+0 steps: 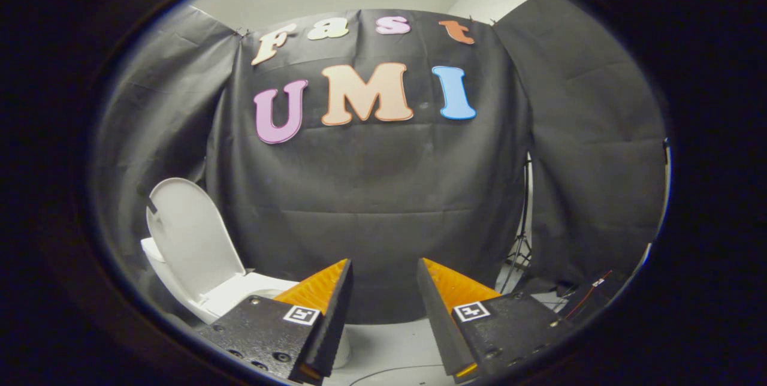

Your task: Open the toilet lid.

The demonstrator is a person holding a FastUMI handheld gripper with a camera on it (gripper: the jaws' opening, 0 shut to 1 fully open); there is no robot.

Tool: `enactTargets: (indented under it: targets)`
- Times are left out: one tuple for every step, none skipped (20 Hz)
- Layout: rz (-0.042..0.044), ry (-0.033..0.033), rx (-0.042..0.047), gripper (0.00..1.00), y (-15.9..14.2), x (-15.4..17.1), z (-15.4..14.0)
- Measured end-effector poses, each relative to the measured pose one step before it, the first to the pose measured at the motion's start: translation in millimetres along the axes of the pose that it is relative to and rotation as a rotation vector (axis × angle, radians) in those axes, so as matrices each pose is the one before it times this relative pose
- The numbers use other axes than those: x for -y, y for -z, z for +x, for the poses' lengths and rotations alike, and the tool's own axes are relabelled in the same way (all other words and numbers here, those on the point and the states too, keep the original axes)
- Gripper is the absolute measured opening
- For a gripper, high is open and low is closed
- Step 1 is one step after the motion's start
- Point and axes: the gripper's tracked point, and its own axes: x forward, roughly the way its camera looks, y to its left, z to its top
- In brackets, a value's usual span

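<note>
A white toilet (239, 296) stands to the left of my fingers, partly hidden behind the left one. Its lid (192, 236) is raised upright, leaning back toward the black cloth wall, with the seat rim showing below it. My gripper (383, 272) is open, with a wide gap between the fingertips and nothing held. The fingers point at the cloth wall, to the right of the toilet and apart from it.
Black cloth wall (371, 194) hangs straight ahead and on both sides. A tripod stand (520, 248) and cables (581, 296) sit on the floor at the right. White floor (389, 344) lies below the fingers.
</note>
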Motion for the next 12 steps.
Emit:
enactTargets:
  targets:
    - [-0.00391, -0.04728, 0.00028, 0.67, -1.72, -4.73, -1.16]
    - [-0.00655, -0.03692, 0.00121, 0.67, -2.22, -0.39, 1.03]
    - [-0.00399, -0.02165, 0.00234, 0.67, -1.61, 2.46, 1.25]
    - [0.00251, -0.01566, 0.00952, 0.66, -3.93, 5.17, 2.16]
    - [0.01014, -0.01958, 0.01815, 0.66, -5.25, 2.13, 1.77]
    - [0.00771, -0.01442, 0.02463, 0.66, -6.23, 1.45, 3.36]
    - [0.01087, -0.00531, 0.02143, 0.66, -5.04, 5.53, 3.15]
    - [0.01400, -0.00835, 0.02079, 0.66, -2.70, 5.52, 2.93]
    - [0.01741, -0.01144, 0.01969, 0.66, -4.06, 3.74, 1.58]
    - [0.01609, -0.01010, 0.01855, 0.66, -3.25, 3.44, 1.17]
    - [0.01130, 0.00317, 0.01112, 0.64, -2.80, 5.64, -0.10]
    - [0.00754, 0.00916, 0.00189, 0.63, -0.66, 5.98, 0.28]
